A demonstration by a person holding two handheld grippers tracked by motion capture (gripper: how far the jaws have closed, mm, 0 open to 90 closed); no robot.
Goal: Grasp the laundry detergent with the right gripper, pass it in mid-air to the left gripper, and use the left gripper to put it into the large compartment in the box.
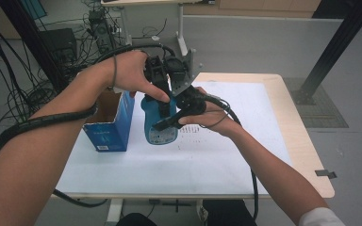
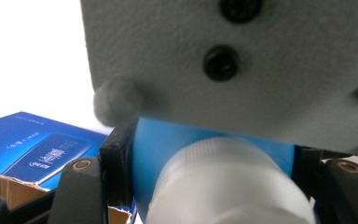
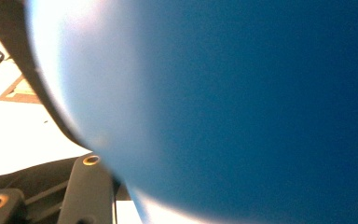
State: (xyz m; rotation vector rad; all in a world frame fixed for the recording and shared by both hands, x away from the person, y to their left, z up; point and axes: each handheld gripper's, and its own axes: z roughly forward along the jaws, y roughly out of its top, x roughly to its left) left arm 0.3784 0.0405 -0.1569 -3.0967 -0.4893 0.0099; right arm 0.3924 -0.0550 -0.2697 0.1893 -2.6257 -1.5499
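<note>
Standing upright above the desk (image 1: 245, 155), beside an opened blue carton (image 1: 109, 127), the blue bottle (image 1: 160, 123) was clamped by both tools: left tool (image 1: 162, 96) near its white cap (image 2: 228, 186), right tool (image 1: 169, 123) across its body. Judged step: steadying; next, twisting the cap.

Grey floor (image 1: 245, 47); cable tangle (image 1: 14, 89) left; wooden table (image 1: 306, 155).
</note>
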